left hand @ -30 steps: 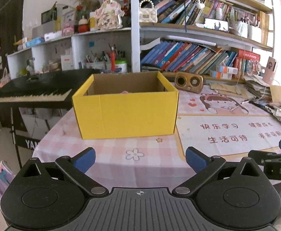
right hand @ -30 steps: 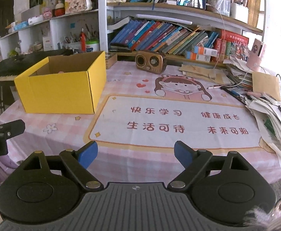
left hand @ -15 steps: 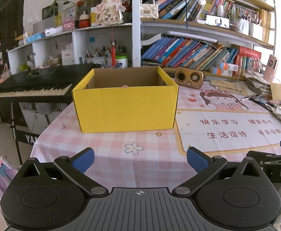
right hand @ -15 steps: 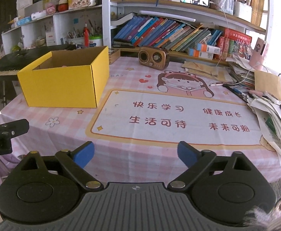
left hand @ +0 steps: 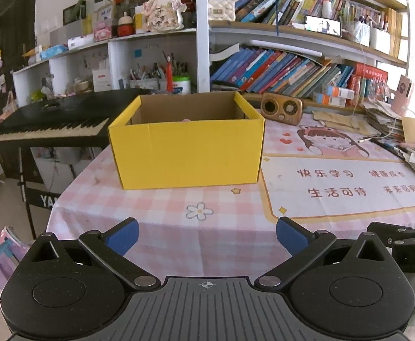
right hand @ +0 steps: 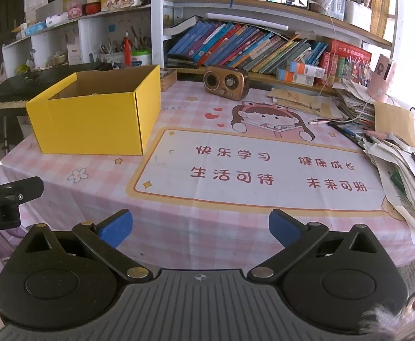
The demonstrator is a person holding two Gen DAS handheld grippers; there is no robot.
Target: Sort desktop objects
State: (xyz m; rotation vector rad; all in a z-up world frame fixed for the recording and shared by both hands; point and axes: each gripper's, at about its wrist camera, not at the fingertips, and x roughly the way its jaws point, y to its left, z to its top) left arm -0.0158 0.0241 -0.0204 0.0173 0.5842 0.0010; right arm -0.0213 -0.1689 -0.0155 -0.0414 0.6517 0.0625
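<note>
Both grippers hang empty at the near table edge.
Left gripper (left hand: 206, 234) gapes; right gripper (right hand: 200, 224) is opening wider; yellow box (left hand: 187, 153) far left, perhaps holding something pink.

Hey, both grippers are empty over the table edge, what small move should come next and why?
Probably reach the right gripper, its jaws opening with nothing between them, toward the loose pens by the paper pile; the yellow box stands open to take them.
</note>
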